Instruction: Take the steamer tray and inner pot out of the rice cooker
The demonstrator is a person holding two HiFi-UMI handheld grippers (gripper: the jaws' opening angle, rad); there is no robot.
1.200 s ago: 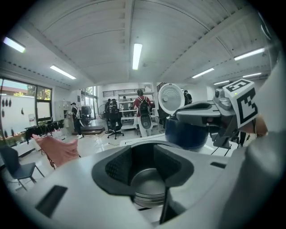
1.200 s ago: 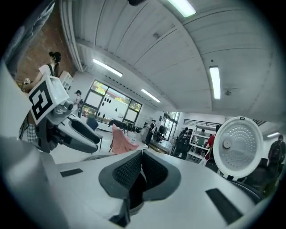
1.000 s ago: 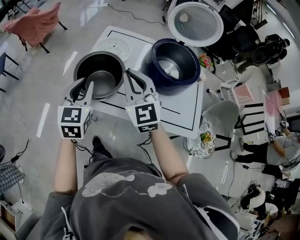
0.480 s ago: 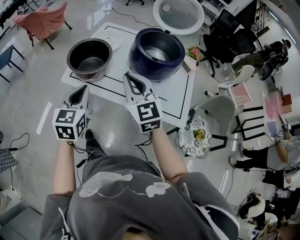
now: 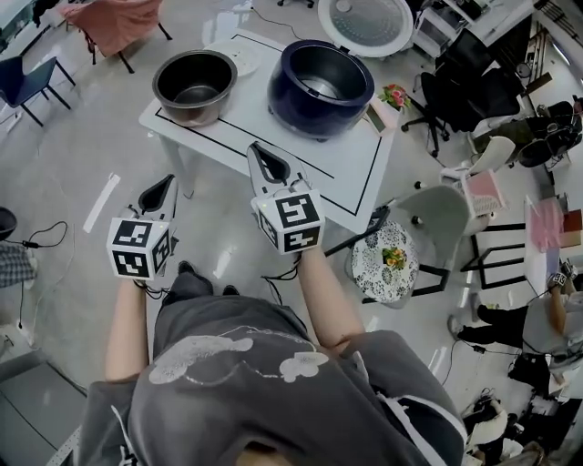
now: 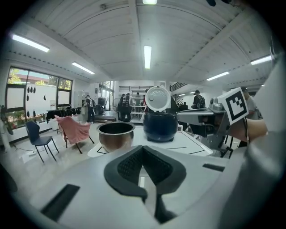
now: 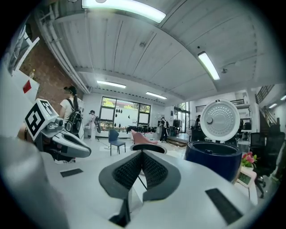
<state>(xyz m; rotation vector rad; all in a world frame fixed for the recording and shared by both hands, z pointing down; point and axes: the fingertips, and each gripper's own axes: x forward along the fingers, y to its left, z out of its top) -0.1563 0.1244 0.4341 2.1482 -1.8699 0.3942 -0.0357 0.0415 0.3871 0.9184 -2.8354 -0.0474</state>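
Steel pot stands upright, mouth up, on the left end of the white table, out of the cooker. Dark blue cooker is on the table to the pot's right, apart from it. Its lid is swung up and open, and the heater plate shows in its well. Pale round tray lies flat on the table just behind the pot, partly hidden by the pot's rim. Both grippers are on the person's side of the table. Left gripper hangs over the floor, short of the table edge, jaws pressed together with nothing between them; pot and cooker are straight ahead in its view. Right gripper is nearer: in the head view its tip overlaps the table's near edge. Its jaws are closed tight too, and empty, with the cooker off to the right in its view. Neither gripper touches pot, tray or cooker. Pink chair stands beyond the table, grey chair to its right.
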